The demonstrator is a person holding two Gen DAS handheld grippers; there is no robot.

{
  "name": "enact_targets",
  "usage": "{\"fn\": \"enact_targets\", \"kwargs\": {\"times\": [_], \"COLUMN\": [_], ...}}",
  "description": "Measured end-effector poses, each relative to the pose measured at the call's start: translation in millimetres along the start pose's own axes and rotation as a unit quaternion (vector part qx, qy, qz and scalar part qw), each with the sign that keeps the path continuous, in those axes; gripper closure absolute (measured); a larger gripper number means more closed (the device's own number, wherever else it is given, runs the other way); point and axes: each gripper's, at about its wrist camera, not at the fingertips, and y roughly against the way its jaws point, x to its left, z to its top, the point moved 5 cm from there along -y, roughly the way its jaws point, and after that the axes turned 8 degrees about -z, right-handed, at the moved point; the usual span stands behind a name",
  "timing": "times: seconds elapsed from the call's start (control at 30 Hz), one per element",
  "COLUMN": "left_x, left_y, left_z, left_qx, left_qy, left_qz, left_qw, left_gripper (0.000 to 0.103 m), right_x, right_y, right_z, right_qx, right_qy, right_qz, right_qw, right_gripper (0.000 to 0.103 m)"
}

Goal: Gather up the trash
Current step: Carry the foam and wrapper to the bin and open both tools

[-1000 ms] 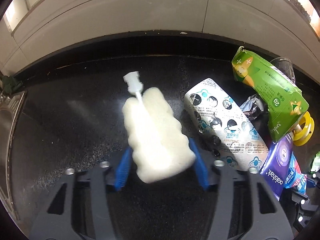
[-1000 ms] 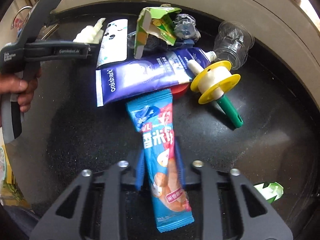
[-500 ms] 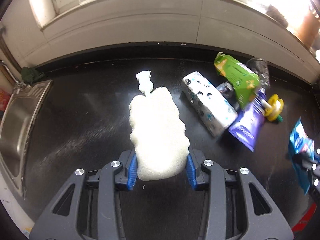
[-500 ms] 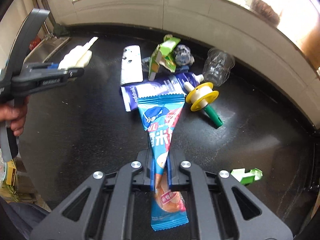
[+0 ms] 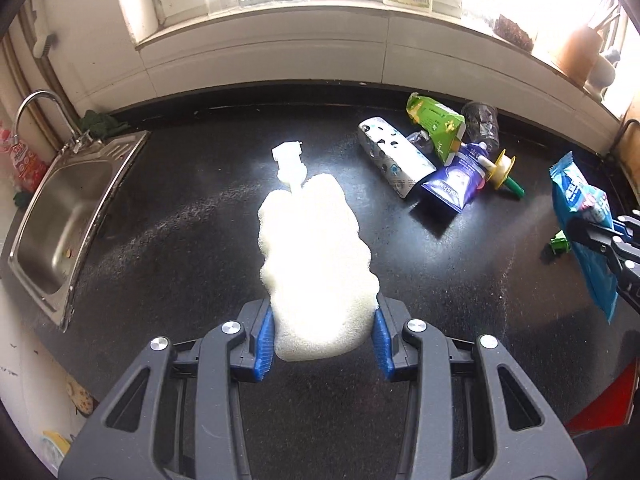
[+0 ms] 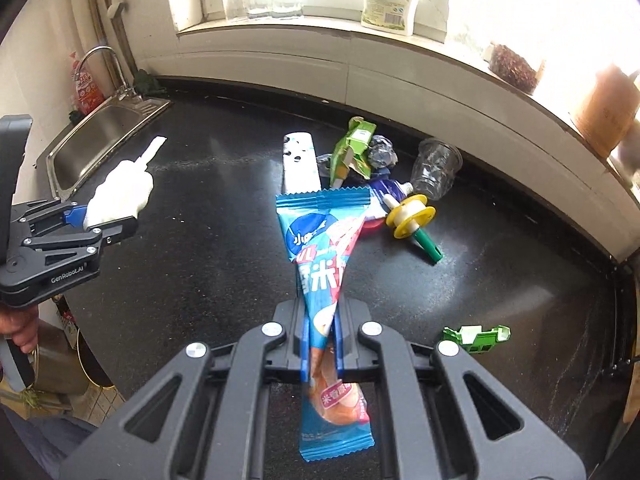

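Left gripper (image 5: 322,338): closed on white sponge brush (image 5: 314,268), pads pressed into its sides, the piece held clear above the black countertop (image 5: 168,248)
Right gripper (image 6: 323,334): clamped fully on blue snack wrapper (image 6: 320,264), wrapper pinched at mid-length and raised off the counter
Remaining trash, heaped near the back wall: blister pack (image 6: 300,164), green carton (image 6: 352,148), purple tube (image 5: 456,184), yellow spool (image 6: 410,216), clear cup (image 6: 436,168)
Green scrap (image 6: 476,334): lain apart, at the right
Sink (image 5: 64,216): at the left
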Motion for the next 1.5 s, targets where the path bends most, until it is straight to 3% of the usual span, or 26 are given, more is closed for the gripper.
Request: {"fn": "enact_targets", "kwargs": {"times": [0.1, 0.23, 0.4, 0.6, 0.73, 0.9, 1.07, 1.23, 1.3, 1.33, 1.37, 1.4, 1.47, 1.5], "left_x": [13.1, 46.9, 114.4, 188.3, 222.6, 259.4, 286.3, 297.9, 296.5, 297.3, 296.5, 298.1, 298.9, 299.5], "left_y": [18.9, 49.2, 87.4, 113.1, 109.2, 80.5, 50.7, 30.2, 25.5, 24.2, 23.6, 24.4, 28.3, 30.1], "left_z": [-7.7, -30.4, -91.3, -199.5, -270.0, -342.6, -385.3, -401.7, -402.3, -402.7, -404.6, -406.5, -407.1, -408.2], "left_qx": [-0.015, -0.029, -0.03, -0.001, 0.019, 0.031, 0.031, 0.028, 0.028, 0.029, 0.03, 0.031, 0.03, 0.032], "left_qy": [0.013, 0.05, 0.121, 0.225, 0.284, 0.35, 0.395, 0.404, 0.398, 0.397, 0.399, 0.402, 0.402, 0.403], "left_qz": [0.013, 0.039, 0.097, 0.146, 0.15, 0.129, 0.104, 0.083, 0.082, 0.081, 0.081, 0.087, 0.096, 0.097], "left_qw": [0.9997, 0.9975, 0.9874, 0.9633, 0.9466, 0.9272, 0.9123, 0.9107, 0.9132, 0.9137, 0.913, 0.9111, 0.9099, 0.9094], "left_gripper": [0.064, 0.064, 0.064, 0.064, 0.064, 0.063, 0.063, 0.063, 0.058, 0.052, 0.036, 0.024, 0.021, 0.02], "right_x": [19.6, 73.8, 181.4, 339.9, 424.8, 499.3, 539.3, 559.5, 568.2, 571.1, 574.8, 574.5, 576.2, 577.1], "right_y": [5.9, 16.5, 28.7, 37.0, 26.9, -6.4, -47.2, -74.5, -78.5, -82.0, -83.2, -84.2, -78.2, -75.6], "right_z": [10.3, 30.2, 45.1, 20.8, -18.2, -69.7, -108.9, -123.9, -125.9, -125.7, -126.1, -124.5, -119.5, -118.8], "right_qx": [-0.012, -0.029, -0.036, -0.001, 0.046, 0.109, 0.167, 0.183, 0.182, 0.185, 0.191, 0.193, 0.179, 0.176], "right_qy": [0.017, 0.056, 0.125, 0.219, 0.267, 0.305, 0.312, 0.323, 0.327, 0.33, 0.332, 0.331, 0.321, 0.323], "right_qz": [0.015, 0.059, 0.142, 0.261, 0.308, 0.318, 0.299, 0.278, 0.272, 0.271, 0.269, 0.271, 0.28, 0.281], "right_qw": [1.0, 0.996, 0.981, 0.94, 0.912, 0.891, 0.886, 0.886, 0.886, 0.885, 0.884, 0.883, 0.887, 0.886], "right_gripper": [0.094, 0.094, 0.094, 0.094, 0.094, 0.094, 0.093, 0.093, 0.093, 0.092, 0.079, 0.049, 0.029, 0.029]}}
